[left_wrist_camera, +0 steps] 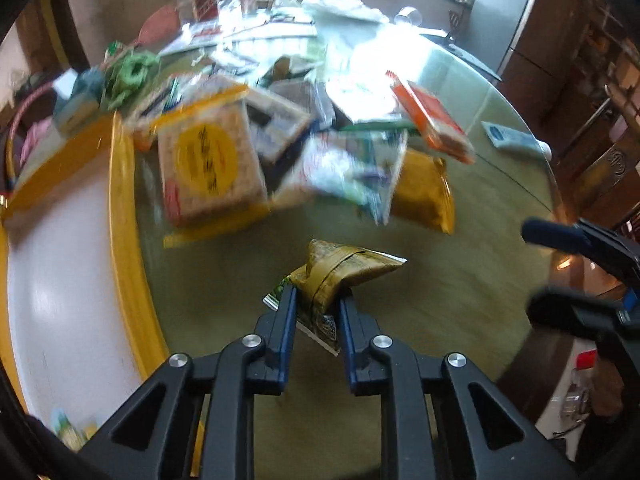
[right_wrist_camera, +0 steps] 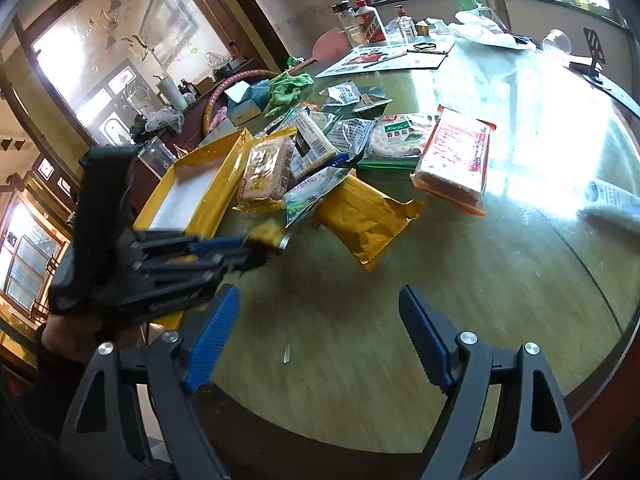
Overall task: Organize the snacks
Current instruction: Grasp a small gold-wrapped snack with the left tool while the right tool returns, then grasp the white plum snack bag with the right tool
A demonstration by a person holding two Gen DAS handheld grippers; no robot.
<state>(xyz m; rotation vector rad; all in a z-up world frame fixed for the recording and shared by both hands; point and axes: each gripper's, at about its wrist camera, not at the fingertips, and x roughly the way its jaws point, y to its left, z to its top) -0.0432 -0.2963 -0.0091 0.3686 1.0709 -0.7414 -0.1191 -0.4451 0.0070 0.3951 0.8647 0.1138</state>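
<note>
My left gripper (left_wrist_camera: 316,300) is shut on a small olive-gold snack packet (left_wrist_camera: 344,268), pinched by its near end just above the glass table (left_wrist_camera: 460,280). In the right wrist view the left gripper (right_wrist_camera: 244,256) sits low at the left with that packet (right_wrist_camera: 268,236) in its tips. To its left lies a yellow box (left_wrist_camera: 124,200) with a white inside (right_wrist_camera: 224,176). A heap of snacks lies beyond: a cracker pack with a yellow label (left_wrist_camera: 208,164), a yellow bag (right_wrist_camera: 364,216) and an orange-edged pack (right_wrist_camera: 456,160). My right gripper (right_wrist_camera: 318,292) is open over bare table, nothing between its fingers.
A white tube (right_wrist_camera: 616,200) lies near the table's right edge. Bottles (right_wrist_camera: 364,24), a tissue box (right_wrist_camera: 244,104), a green cloth (right_wrist_camera: 288,84) and papers crowd the far side. The round table's rim runs close below my right gripper.
</note>
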